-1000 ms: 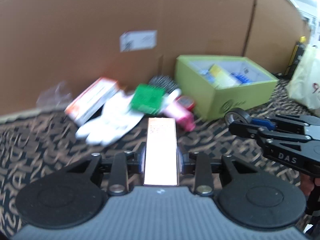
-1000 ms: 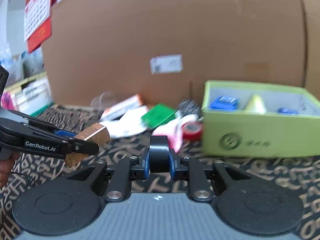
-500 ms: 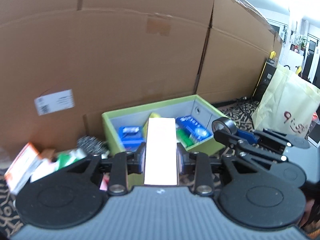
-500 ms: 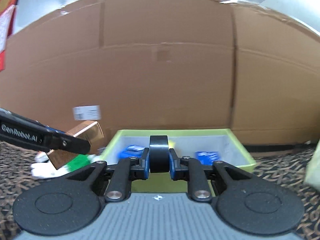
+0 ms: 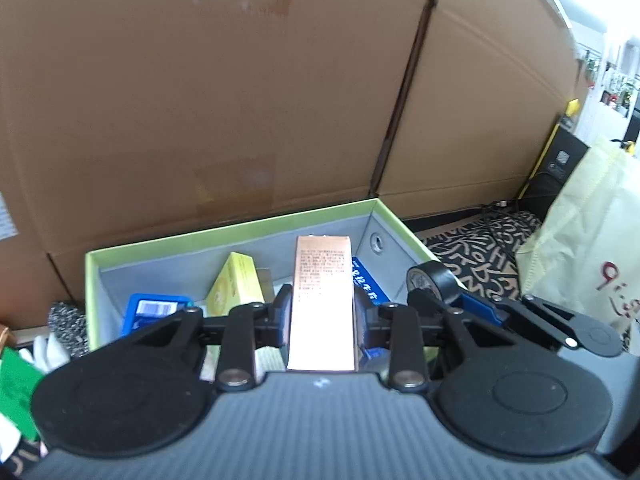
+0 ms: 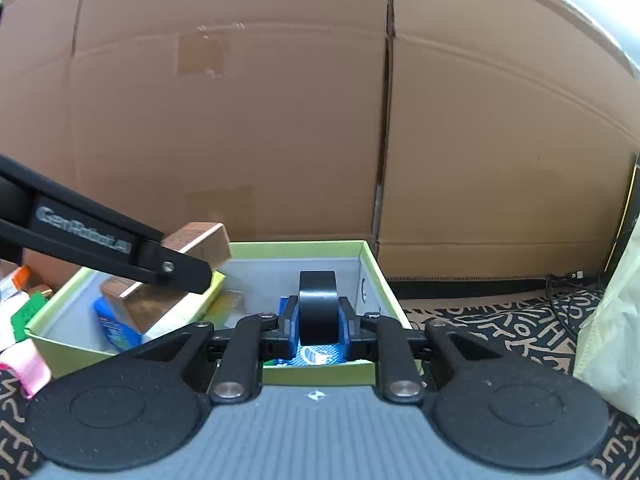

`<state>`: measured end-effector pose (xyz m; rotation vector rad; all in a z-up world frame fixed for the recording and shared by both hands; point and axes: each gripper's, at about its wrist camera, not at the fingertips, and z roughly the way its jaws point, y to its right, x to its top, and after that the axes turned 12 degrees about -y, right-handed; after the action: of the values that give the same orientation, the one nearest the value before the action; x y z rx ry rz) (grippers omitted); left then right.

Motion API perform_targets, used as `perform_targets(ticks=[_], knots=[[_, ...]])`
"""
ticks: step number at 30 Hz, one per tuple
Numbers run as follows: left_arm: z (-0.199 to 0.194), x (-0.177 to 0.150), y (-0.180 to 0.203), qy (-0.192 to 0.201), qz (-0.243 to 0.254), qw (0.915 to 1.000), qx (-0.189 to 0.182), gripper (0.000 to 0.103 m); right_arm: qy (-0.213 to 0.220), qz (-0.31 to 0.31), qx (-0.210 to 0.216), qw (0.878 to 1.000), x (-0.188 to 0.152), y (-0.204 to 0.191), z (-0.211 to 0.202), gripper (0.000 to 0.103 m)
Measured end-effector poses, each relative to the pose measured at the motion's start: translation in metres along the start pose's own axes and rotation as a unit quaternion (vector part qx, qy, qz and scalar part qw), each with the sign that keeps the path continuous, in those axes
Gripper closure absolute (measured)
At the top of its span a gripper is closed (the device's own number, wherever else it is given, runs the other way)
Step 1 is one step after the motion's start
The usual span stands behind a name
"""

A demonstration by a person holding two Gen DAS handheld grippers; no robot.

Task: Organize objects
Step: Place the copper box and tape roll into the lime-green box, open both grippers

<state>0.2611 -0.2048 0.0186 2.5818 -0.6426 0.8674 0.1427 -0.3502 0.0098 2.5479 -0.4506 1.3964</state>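
My left gripper (image 5: 322, 308) is shut on a long copper-coloured carton (image 5: 322, 300) and holds it above the green box (image 5: 224, 227). From the right wrist view the same carton (image 6: 160, 280) hangs over the box's left half (image 6: 304, 245). My right gripper (image 6: 319, 320) is shut on a black tape roll (image 6: 318, 305) above the box's right part; the roll also shows in the left wrist view (image 5: 434, 282). Inside the box lie a yellow carton (image 5: 236, 288) and blue packs (image 5: 154, 308).
A tall cardboard wall (image 6: 280, 120) stands right behind the box. A cream plastic bag (image 5: 588, 240) sits to the right on the patterned cloth (image 6: 500, 328). Left of the box lie a green pack (image 5: 16, 384), a white glove (image 5: 52, 354) and a pink item (image 6: 28, 366).
Both grippers have moved from the pile on the left across to above the green box, each carrying its object. The box now fills the near view.
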Motion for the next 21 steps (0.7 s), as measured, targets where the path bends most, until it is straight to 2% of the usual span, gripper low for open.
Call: perform_targets(ticks=[5,6,7,8,10,13,14,16,19,21], knots=[[0.025,0.007,-0.001,-0.004,-0.003,1.0000,0.007,0.073,-0.007,0.007,-0.001,1.000,0.004,0.008,0.019,0.081],[0.028,0.008,-0.002,-0.002,0.000,1.0000,0.008,0.069,-0.009,0.008,-0.002,1.000,0.005,0.007,0.023,0.081],[0.032,0.010,-0.001,0.001,0.006,1.0000,0.008,0.050,-0.010,0.006,-0.002,1.000,0.005,0.007,0.027,0.081],[0.032,0.009,-0.003,0.005,0.009,0.9999,0.010,0.040,-0.011,0.000,0.001,1.000,0.006,0.005,0.031,0.079],[0.022,0.002,-0.008,0.032,-0.001,0.9993,0.019,0.019,-0.027,-0.011,-0.001,1.000,0.004,0.005,0.039,0.063],[-0.005,-0.015,-0.019,0.060,-0.008,0.9982,0.004,0.003,-0.019,0.019,-0.013,1.000,-0.005,0.009,0.024,0.055],[-0.014,-0.022,-0.023,0.067,-0.011,0.9977,0.003,0.000,-0.002,0.036,-0.011,0.999,-0.009,0.009,0.011,0.052],[-0.033,-0.039,-0.029,0.079,-0.017,0.9967,0.006,0.000,0.034,0.054,0.003,0.998,-0.021,0.005,-0.015,0.036],[-0.058,-0.061,-0.039,0.082,-0.023,0.9962,0.018,0.000,0.068,0.057,0.023,0.996,-0.036,-0.009,-0.047,0.033],[-0.075,-0.080,-0.047,0.091,-0.022,0.9950,0.036,0.000,0.066,0.050,0.037,0.996,-0.043,-0.022,-0.059,0.032]])
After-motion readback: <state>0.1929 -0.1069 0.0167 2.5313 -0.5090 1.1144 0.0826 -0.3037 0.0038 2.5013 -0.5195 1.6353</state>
